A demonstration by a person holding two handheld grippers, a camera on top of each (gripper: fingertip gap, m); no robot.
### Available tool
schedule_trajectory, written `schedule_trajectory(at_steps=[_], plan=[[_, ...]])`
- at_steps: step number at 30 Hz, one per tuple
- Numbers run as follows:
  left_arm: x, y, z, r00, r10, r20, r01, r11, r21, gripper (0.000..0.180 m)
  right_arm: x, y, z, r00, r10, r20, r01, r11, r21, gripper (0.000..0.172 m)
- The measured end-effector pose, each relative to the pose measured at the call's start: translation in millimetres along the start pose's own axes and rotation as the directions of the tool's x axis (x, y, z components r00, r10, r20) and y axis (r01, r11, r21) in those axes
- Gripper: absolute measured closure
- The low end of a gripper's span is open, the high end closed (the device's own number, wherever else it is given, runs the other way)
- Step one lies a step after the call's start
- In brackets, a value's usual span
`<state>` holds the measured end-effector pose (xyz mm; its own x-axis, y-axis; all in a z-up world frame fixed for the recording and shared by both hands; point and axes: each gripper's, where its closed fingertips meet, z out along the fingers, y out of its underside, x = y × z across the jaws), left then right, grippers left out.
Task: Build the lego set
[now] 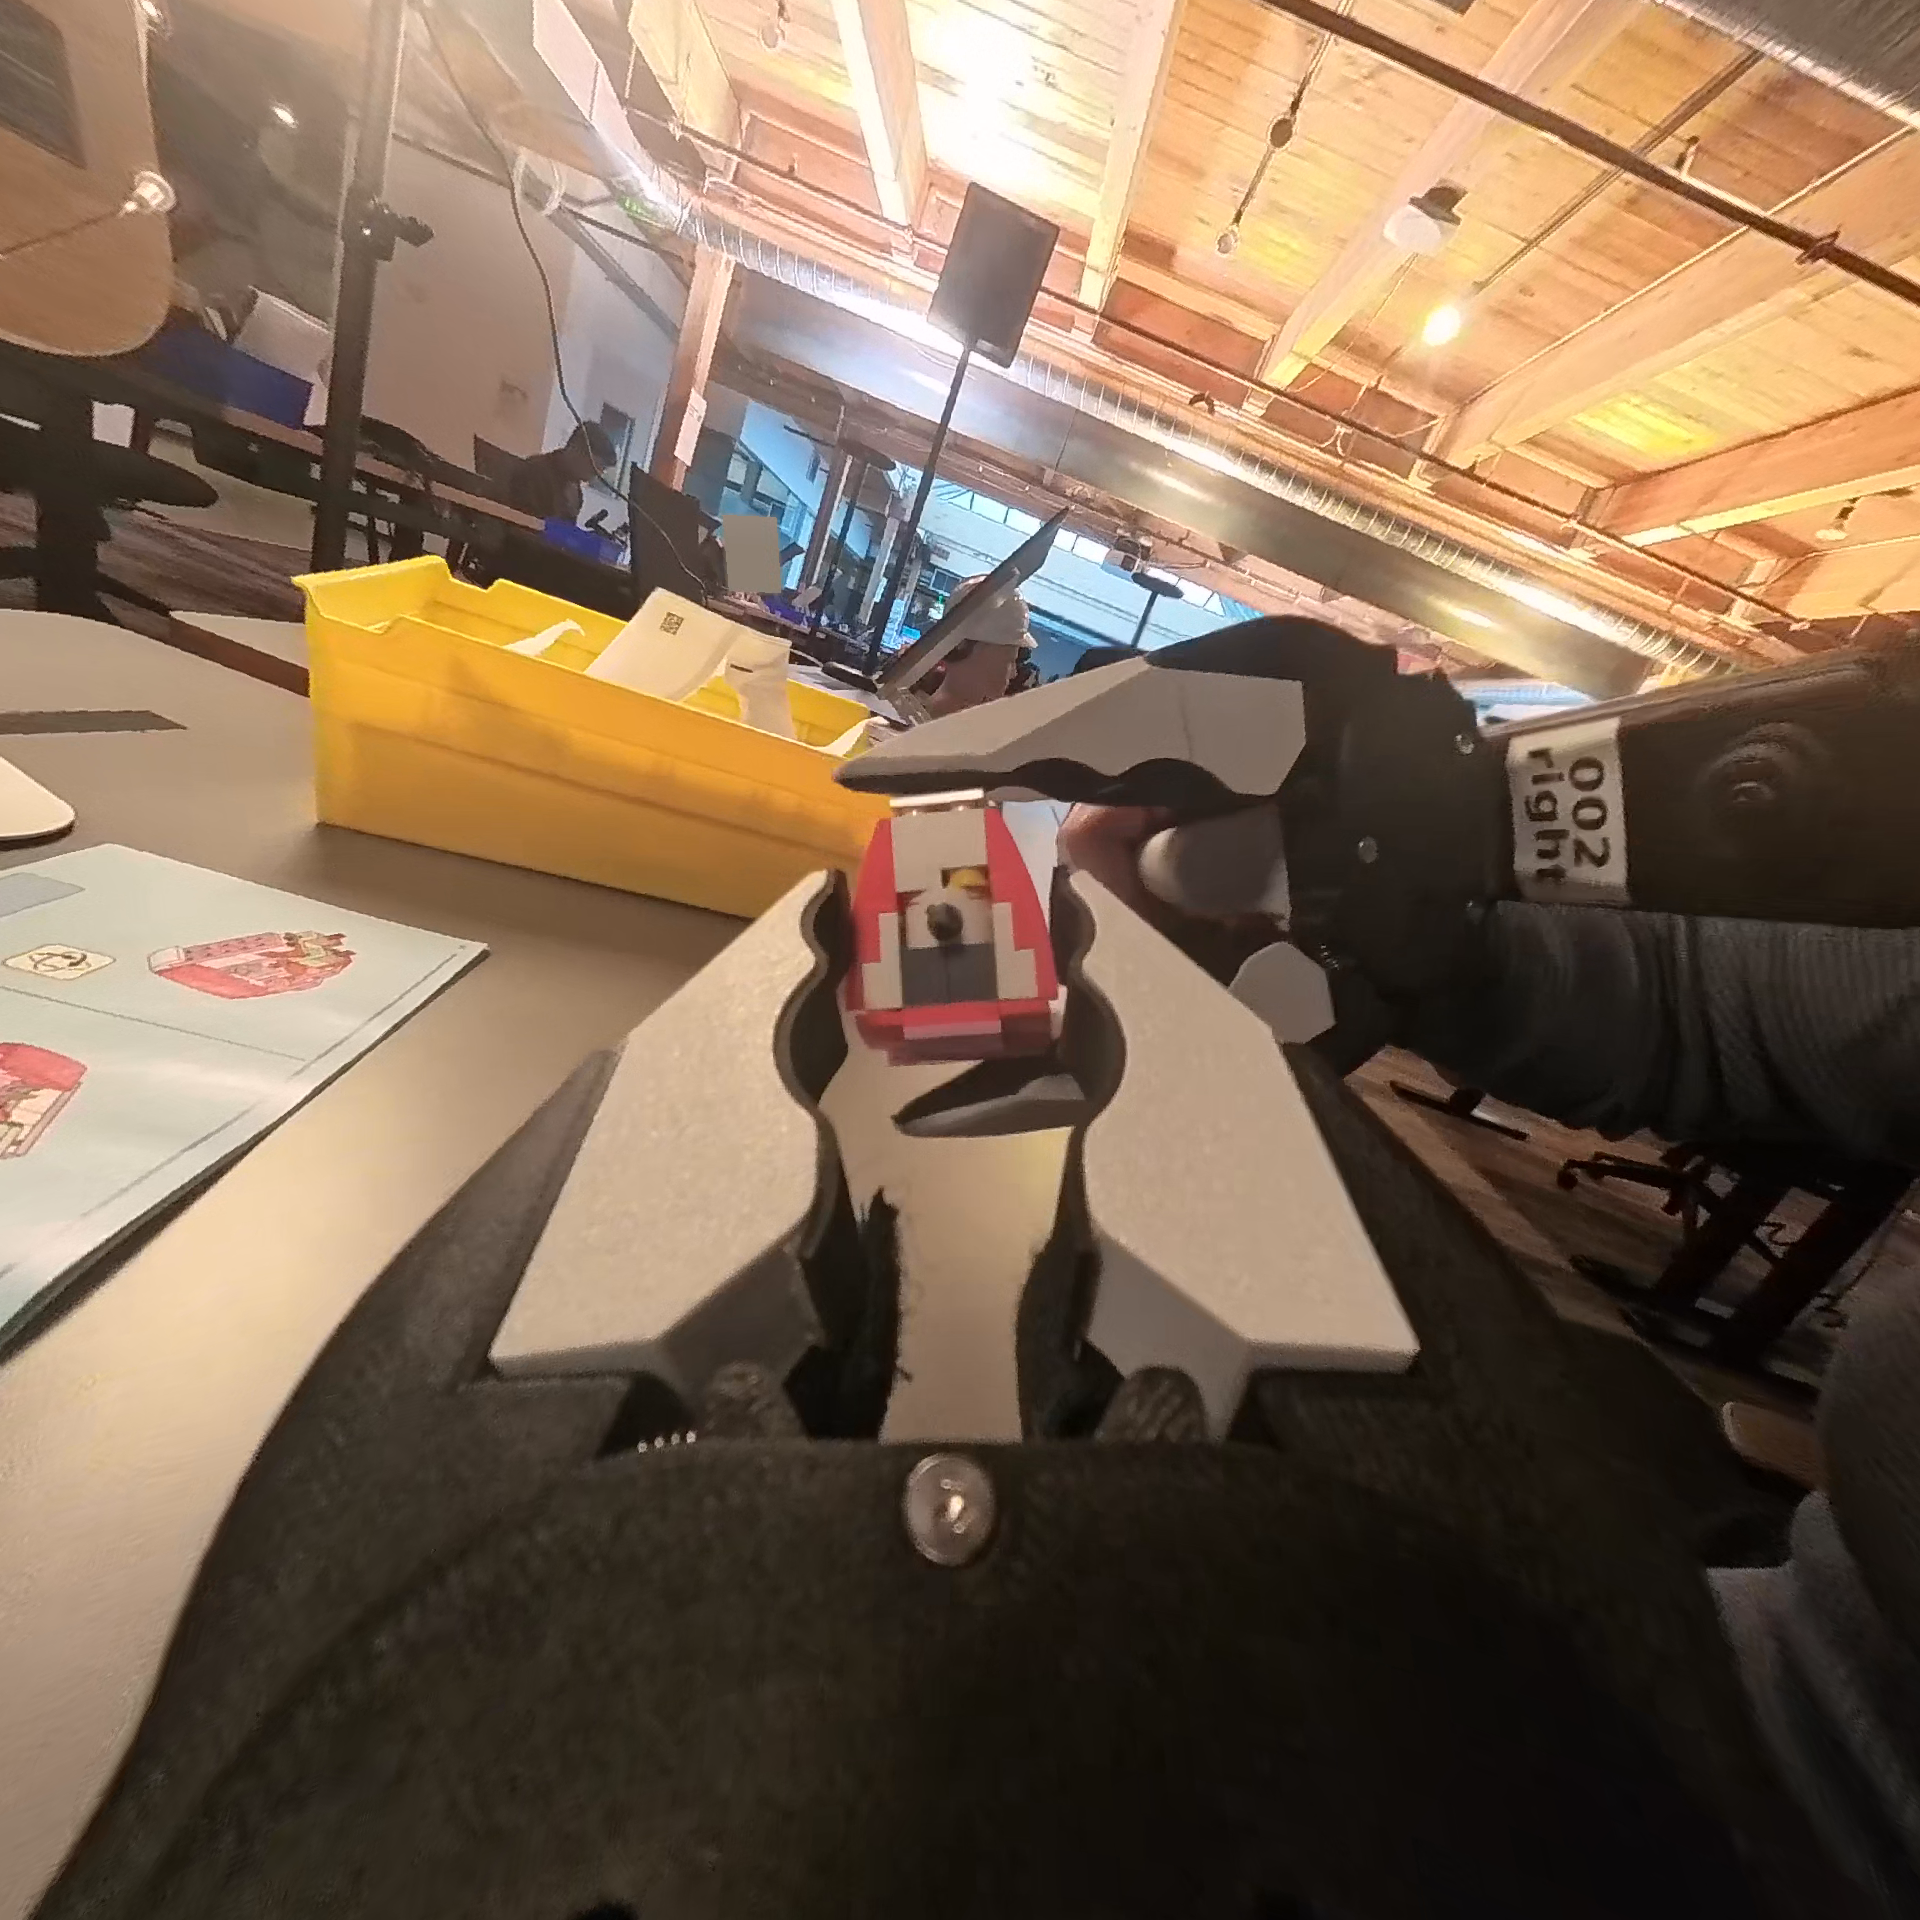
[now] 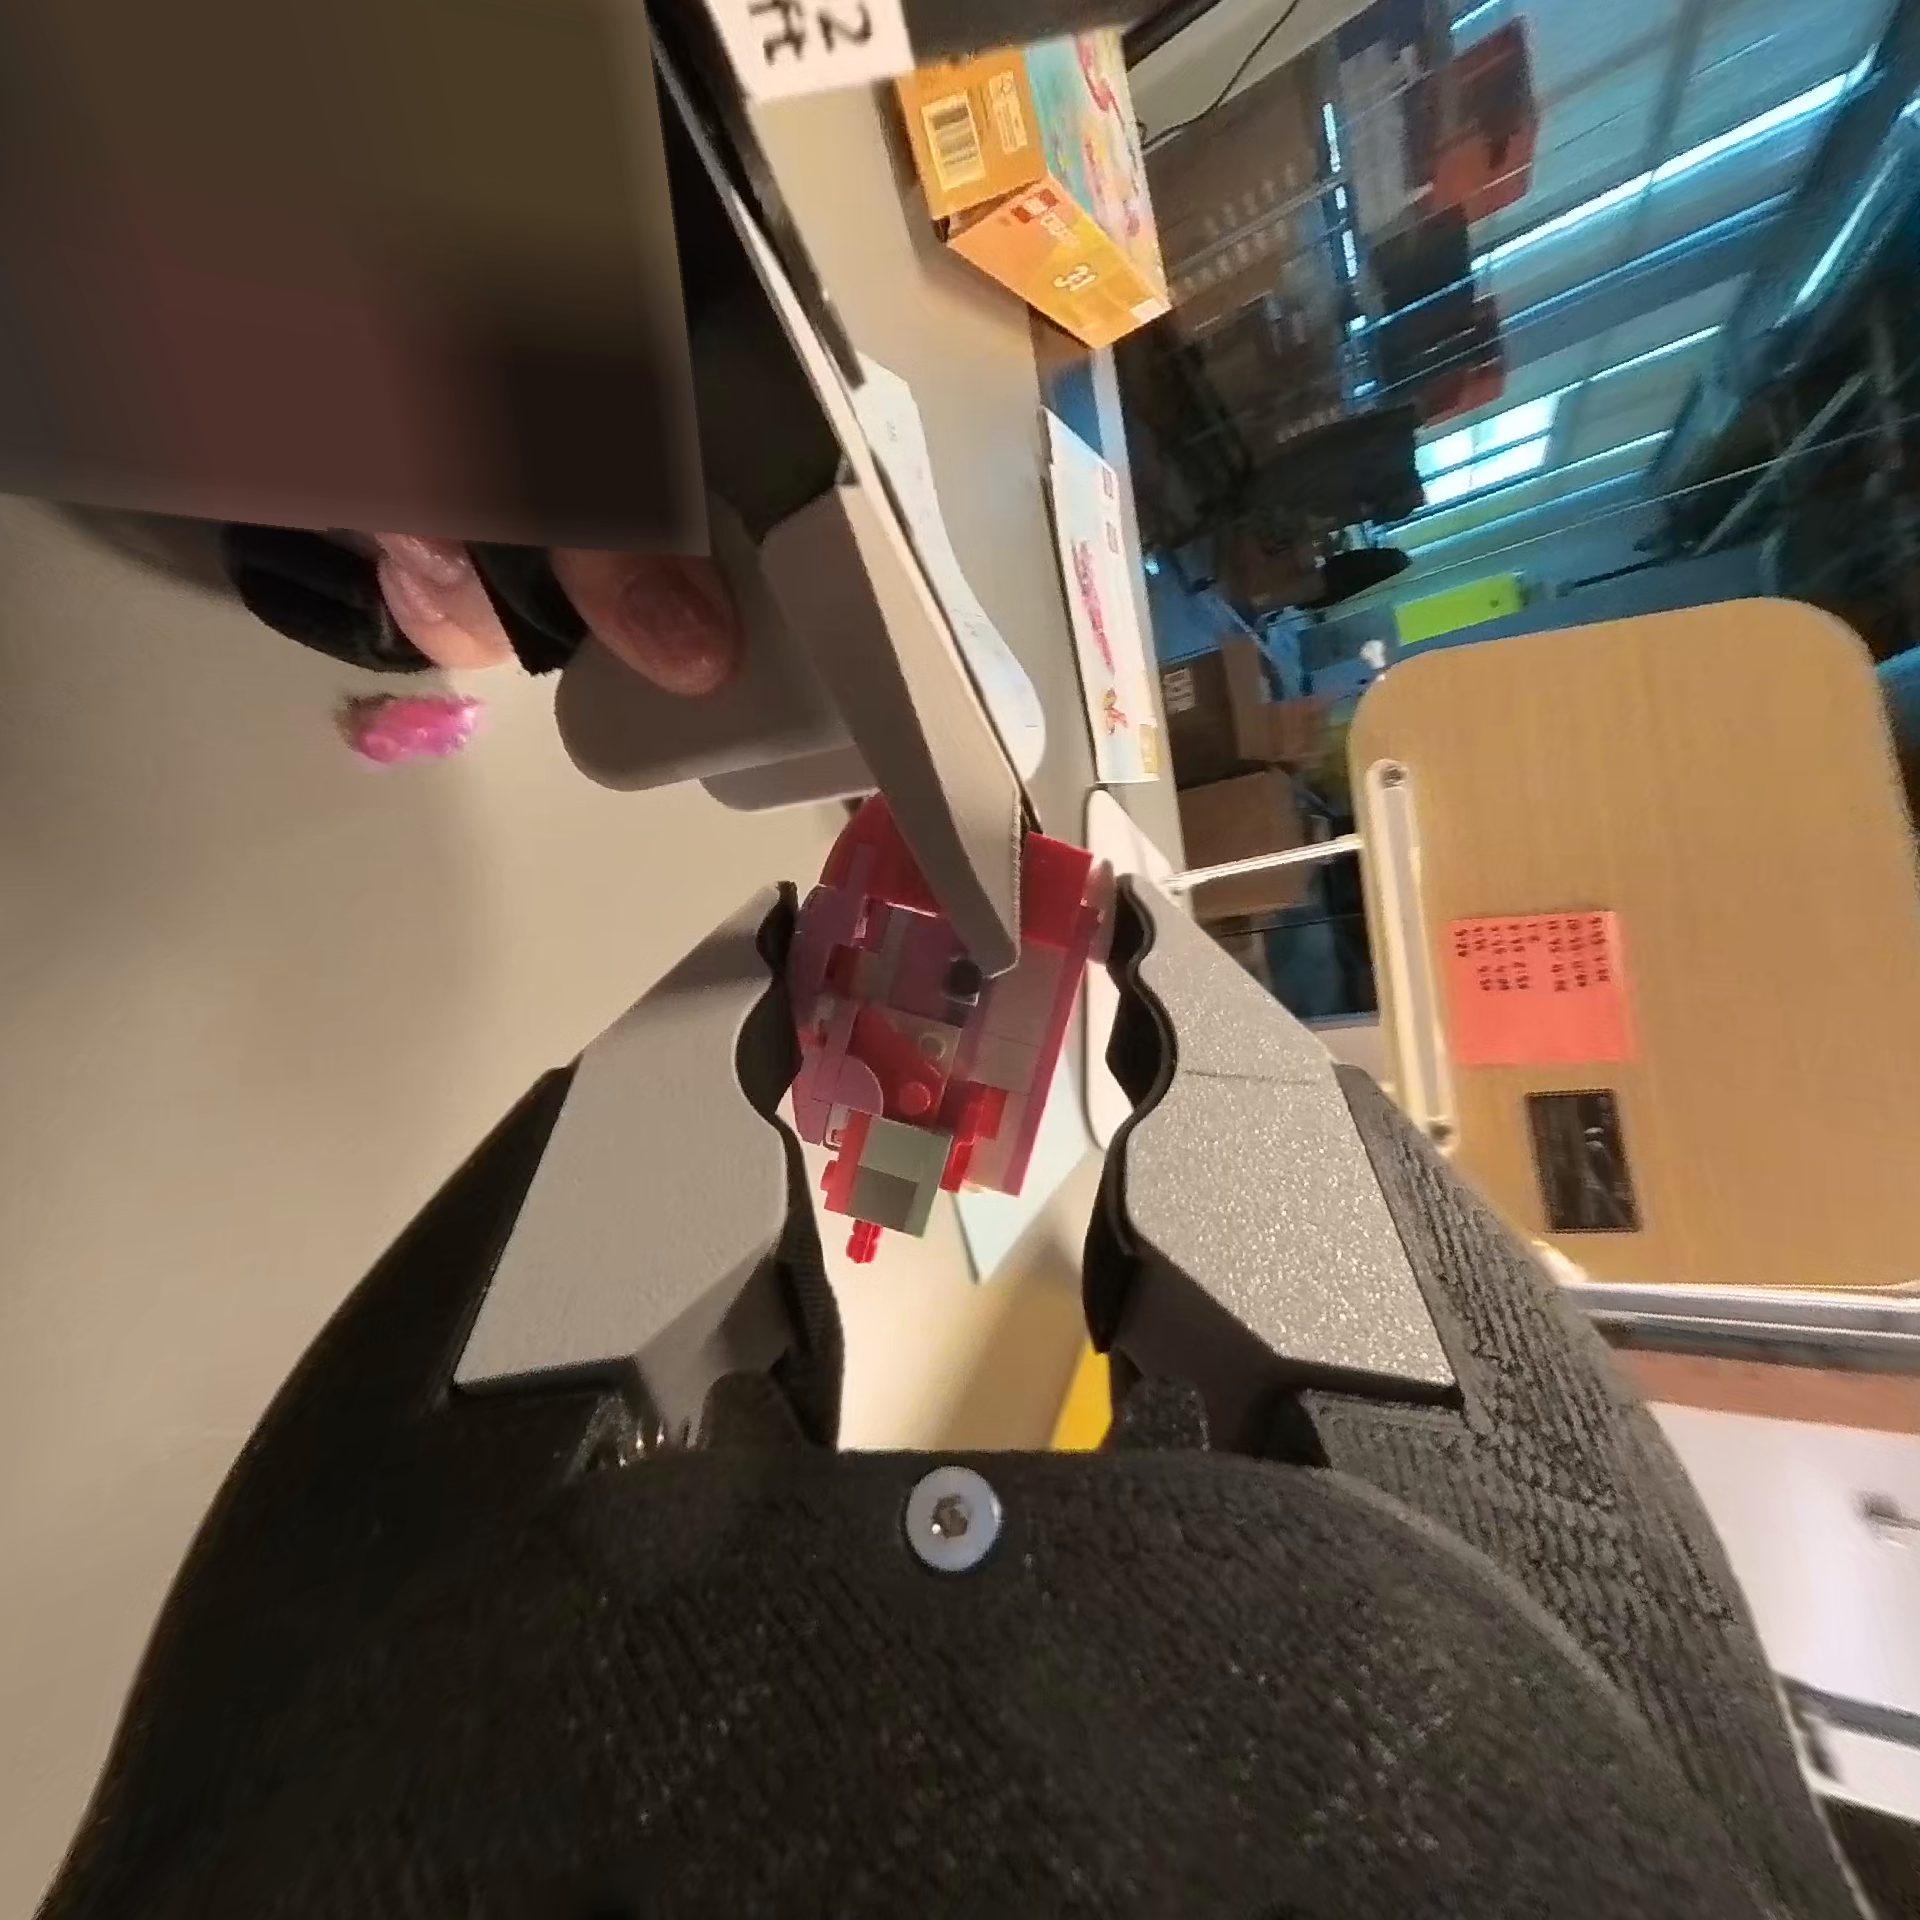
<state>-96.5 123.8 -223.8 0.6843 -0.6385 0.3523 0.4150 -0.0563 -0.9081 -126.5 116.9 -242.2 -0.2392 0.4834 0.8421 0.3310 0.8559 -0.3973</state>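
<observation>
A small red, white and pink brick model [image 1: 951, 966] is held up above the table between both grippers. My left gripper [image 1: 951, 914] is shut on its two sides, with both pads against the red walls. My right gripper comes in from the right; its upper finger [image 1: 1039, 727] presses on the model's top and its lower finger [image 1: 987, 1096] sits under it. In the right wrist view my right gripper [image 2: 951, 925] is shut on the same model [image 2: 914, 1049], pads touching at both ends. One left finger [image 2: 935, 779] lies across the model's near face.
A yellow bin [image 1: 540, 769] with white paper bags stands behind the model. An instruction booklet [image 1: 156, 1018] lies on the grey table [image 1: 260, 1299] at the left. A loose pink piece [image 2: 410, 722] and an orange box [image 2: 1049, 239] are on the table. A wooden chair back [image 2: 1610, 831] is beyond its edge.
</observation>
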Motion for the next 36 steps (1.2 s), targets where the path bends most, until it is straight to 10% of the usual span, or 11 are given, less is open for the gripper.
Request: schedule_trajectory(at_steps=[12,36], plan=[[6,-35,-17,0.911,-0.301,-0.282,0.363,0.909,0.204,0.143,7,-18,-11,0.999,0.053,-0.009,-0.052,0.998,0.040,0.092],[16,-22,-9,0.891,-0.328,-0.315,0.383,0.915,0.129,0.143,8,-20,-15,0.996,0.081,0.032,-0.083,0.995,0.058,0.116]])
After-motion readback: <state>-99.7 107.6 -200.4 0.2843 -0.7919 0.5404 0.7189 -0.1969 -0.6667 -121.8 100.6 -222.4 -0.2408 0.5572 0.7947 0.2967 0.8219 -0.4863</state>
